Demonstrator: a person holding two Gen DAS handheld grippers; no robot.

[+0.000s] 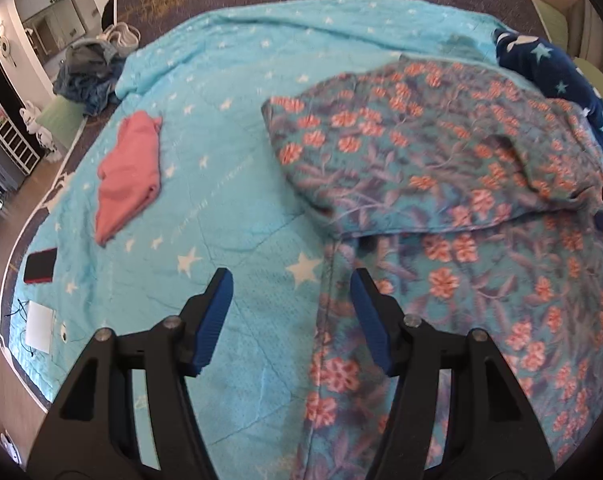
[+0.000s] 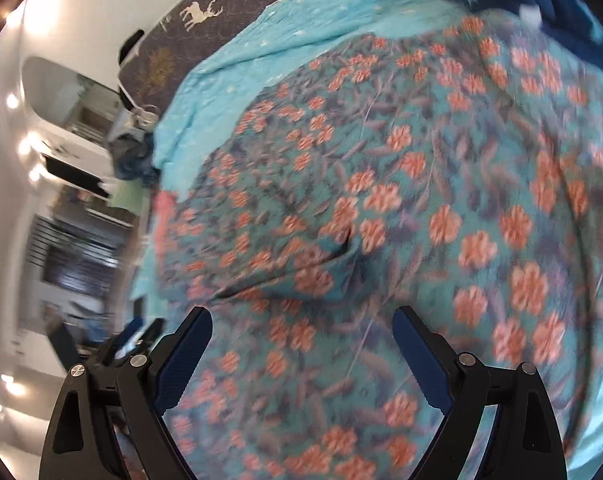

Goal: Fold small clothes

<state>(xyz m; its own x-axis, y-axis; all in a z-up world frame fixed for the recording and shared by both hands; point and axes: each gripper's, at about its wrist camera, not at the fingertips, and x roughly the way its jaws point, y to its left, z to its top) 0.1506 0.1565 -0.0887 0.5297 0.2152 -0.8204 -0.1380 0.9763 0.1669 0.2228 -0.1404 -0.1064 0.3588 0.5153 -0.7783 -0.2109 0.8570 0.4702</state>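
My left gripper (image 1: 291, 284) fingers spread, nothing between; floral garment (image 1: 441, 184) edge under the right-hand finger, its folded part ahead. Right gripper (image 2: 303, 322) fingers spread, empty, above the garment. Pink folded cloth (image 1: 127, 176) far ahead-left.

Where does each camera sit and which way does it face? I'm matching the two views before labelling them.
Left wrist: on the left gripper, looking steeply down its open jaws at the floral teal garment's left edge on the turquoise star-print blanket.
Right wrist: on the right gripper, jaws open, tilted down over the same garment; blurred.
Shared: garment, blanket, navy star-print fabric.
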